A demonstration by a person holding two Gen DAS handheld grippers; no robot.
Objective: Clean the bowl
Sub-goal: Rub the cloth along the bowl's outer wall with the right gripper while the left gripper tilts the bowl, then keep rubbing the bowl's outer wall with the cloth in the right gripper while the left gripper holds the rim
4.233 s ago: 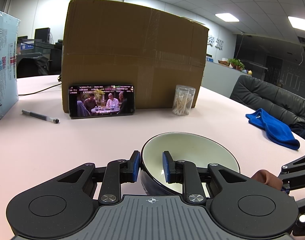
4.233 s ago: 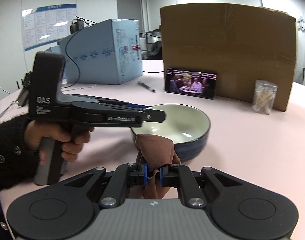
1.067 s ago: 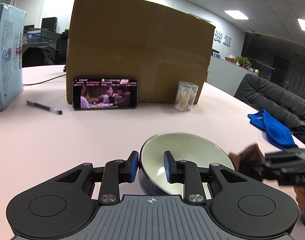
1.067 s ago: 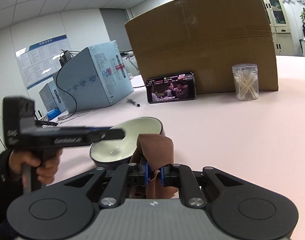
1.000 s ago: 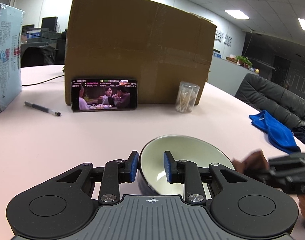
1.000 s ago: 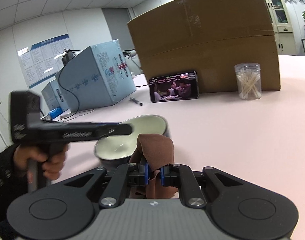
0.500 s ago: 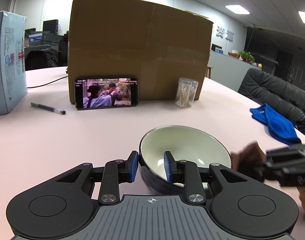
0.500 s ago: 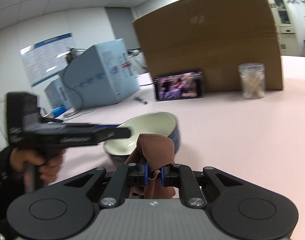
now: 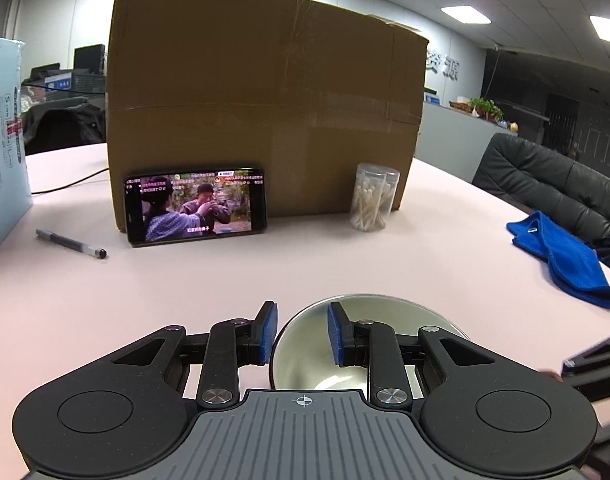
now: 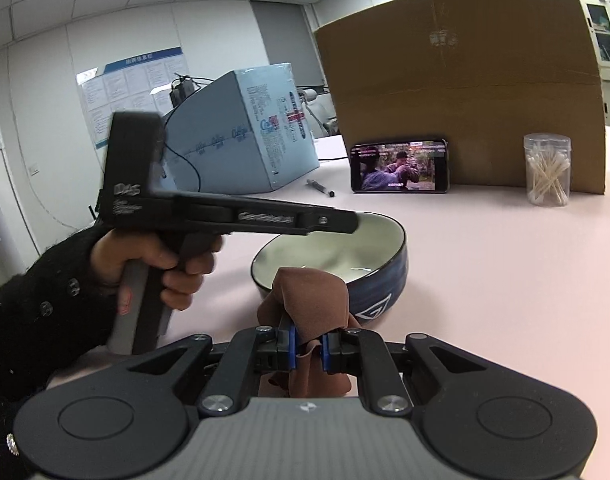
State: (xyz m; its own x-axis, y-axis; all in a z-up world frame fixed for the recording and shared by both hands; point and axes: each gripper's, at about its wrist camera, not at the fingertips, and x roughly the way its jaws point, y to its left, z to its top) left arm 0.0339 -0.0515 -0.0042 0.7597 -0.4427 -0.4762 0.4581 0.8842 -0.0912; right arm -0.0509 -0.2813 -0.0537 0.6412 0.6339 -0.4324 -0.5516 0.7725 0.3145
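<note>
A dark blue bowl (image 10: 385,280) with a cream inside (image 9: 389,312) is at the pink tabletop; contact with it is unclear. My left gripper (image 9: 301,334) is shut on the bowl's near-left rim, one blue pad (image 9: 267,332) outside and one inside. In the right wrist view a hand (image 10: 161,264) in a black sleeve holds the left gripper (image 10: 347,222), its tip at the bowl's left rim. My right gripper (image 10: 305,350) is shut on a bunched brown cloth (image 10: 313,300), which stands just in front of the bowl's near rim.
A big cardboard box (image 9: 265,100) stands at the back, with a phone (image 9: 195,204) playing video propped against it. Beside it are a jar of cotton swabs (image 9: 373,200) and a pen (image 9: 71,243). A blue cloth (image 9: 561,256) lies right, a light blue carton (image 10: 241,132) left.
In the right wrist view the bowl and the left gripper have shifted right and nearer to the cloth, and the bowl looks more level. Both grips are unchanged.
</note>
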